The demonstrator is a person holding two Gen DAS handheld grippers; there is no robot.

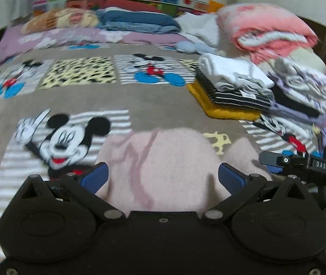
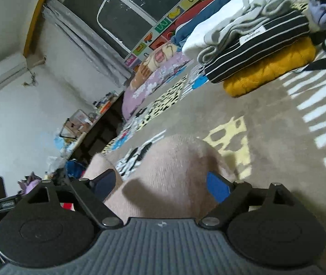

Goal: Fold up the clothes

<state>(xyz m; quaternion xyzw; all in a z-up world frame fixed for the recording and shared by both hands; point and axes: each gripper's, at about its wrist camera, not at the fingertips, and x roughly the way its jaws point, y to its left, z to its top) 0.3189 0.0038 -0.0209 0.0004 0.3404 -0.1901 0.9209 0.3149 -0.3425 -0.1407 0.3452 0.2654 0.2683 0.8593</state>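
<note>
A pale pink fuzzy garment [image 1: 163,160] lies on the Mickey Mouse blanket [image 1: 82,96], just ahead of both grippers. My left gripper [image 1: 163,176] is open, its blue pads wide apart over the garment's near part and holding nothing. My right gripper [image 2: 163,185] is open too, tilted sideways, its pads either side of the same pink garment [image 2: 169,167]. The right gripper's body shows at the right edge of the left wrist view [image 1: 300,162].
A stack of folded clothes [image 1: 231,87] sits at the right: white and grey on black-striped on a yellow piece; it also shows in the right wrist view [image 2: 254,45]. Behind are a pink blanket [image 1: 266,27], blue folded clothes [image 1: 137,20] and pillows. A cluttered shelf [image 2: 82,123] lines the wall.
</note>
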